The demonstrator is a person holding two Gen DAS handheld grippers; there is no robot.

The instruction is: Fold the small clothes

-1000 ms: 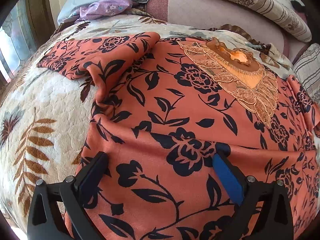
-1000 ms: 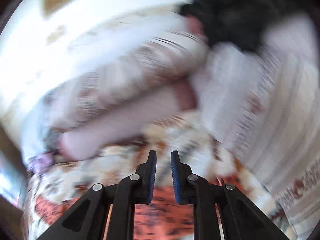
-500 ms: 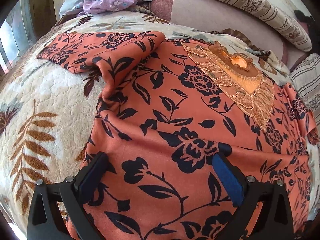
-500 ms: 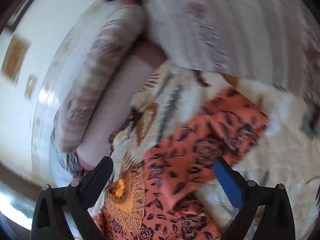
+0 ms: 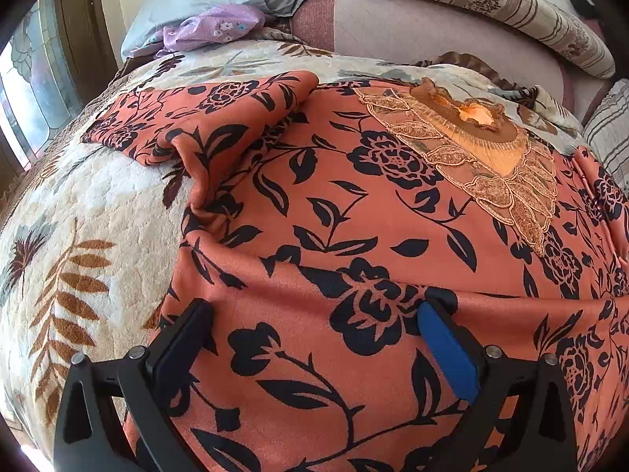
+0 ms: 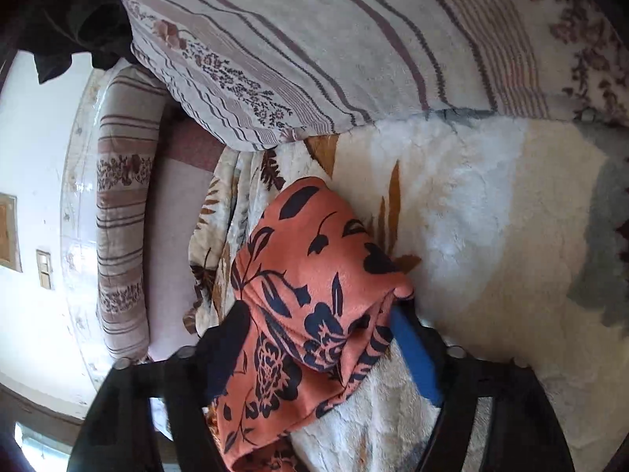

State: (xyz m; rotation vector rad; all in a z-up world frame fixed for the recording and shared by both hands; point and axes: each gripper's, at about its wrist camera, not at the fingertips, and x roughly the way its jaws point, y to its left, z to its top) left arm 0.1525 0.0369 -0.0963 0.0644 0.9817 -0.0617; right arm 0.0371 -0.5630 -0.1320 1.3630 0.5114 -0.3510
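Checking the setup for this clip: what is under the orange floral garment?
The orange floral garment lies spread on a cream leaf-print fleece blanket, which shows past its left edge and beyond the collar. Whatever lies beneath the garment's middle is covered. Both open grippers, left gripper and right gripper, straddle its fabric.

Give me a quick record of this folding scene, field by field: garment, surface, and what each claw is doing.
garment: orange floral top, spread flat, lace neckline
surface: fleece leaf-print blanket
left claw: open, fingers straddling the lower part of the top
right claw: open, the top's sleeve bunched between its fingers
background: striped pillow
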